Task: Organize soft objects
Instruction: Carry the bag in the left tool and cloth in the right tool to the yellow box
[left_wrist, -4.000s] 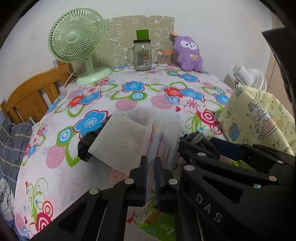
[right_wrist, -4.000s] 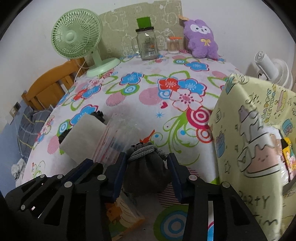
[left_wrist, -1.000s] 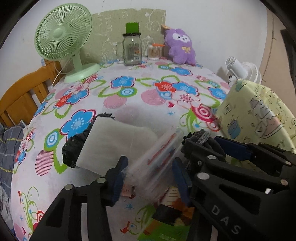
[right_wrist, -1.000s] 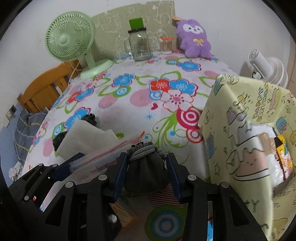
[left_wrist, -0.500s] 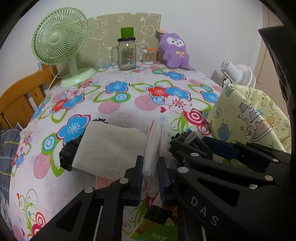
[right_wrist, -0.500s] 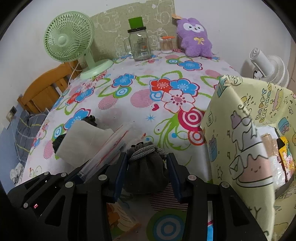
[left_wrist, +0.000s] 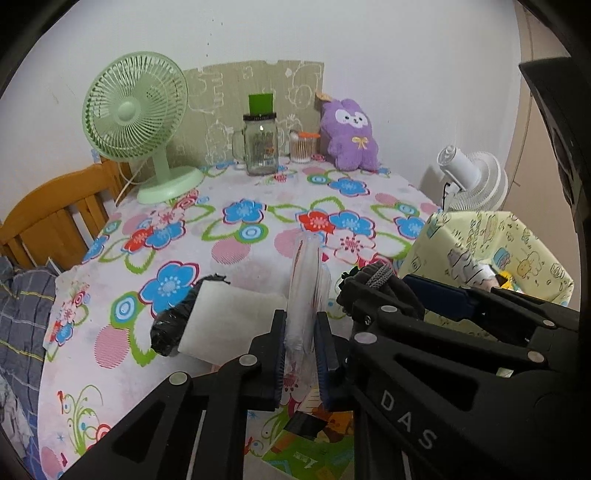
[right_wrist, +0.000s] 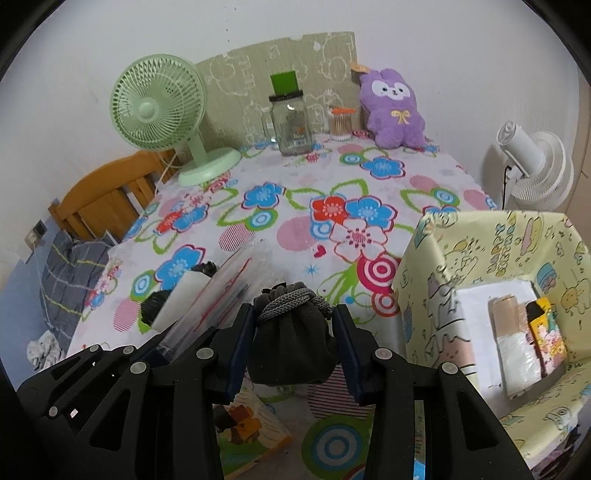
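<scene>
My left gripper (left_wrist: 300, 352) is shut on a clear plastic zip bag (left_wrist: 308, 291) and holds it upright above the flowered table; the bag also shows in the right wrist view (right_wrist: 218, 295). My right gripper (right_wrist: 293, 349) is shut on a dark grey drawstring pouch (right_wrist: 290, 347), held just right of the left gripper; the pouch also shows in the left wrist view (left_wrist: 373, 282). A white folded cloth (left_wrist: 232, 325) lies on a black bag (left_wrist: 170, 328) on the table. A yellow cartoon-print box (right_wrist: 480, 295) stands at the right with rolls and packets inside.
A green fan (left_wrist: 136, 122), a glass jar (left_wrist: 260, 147), a cotton-swab pot (left_wrist: 304, 146) and a purple plush (left_wrist: 351, 134) stand at the table's back. A white fan (right_wrist: 532, 162) is beyond the right edge. A wooden chair (left_wrist: 55, 225) is at left. Picture books (right_wrist: 251, 432) lie near.
Both grippers have lifted and tilted, so the yellow box's inside now shows. The zip bag stands more upright in the left gripper. The pouch stays gripped.
</scene>
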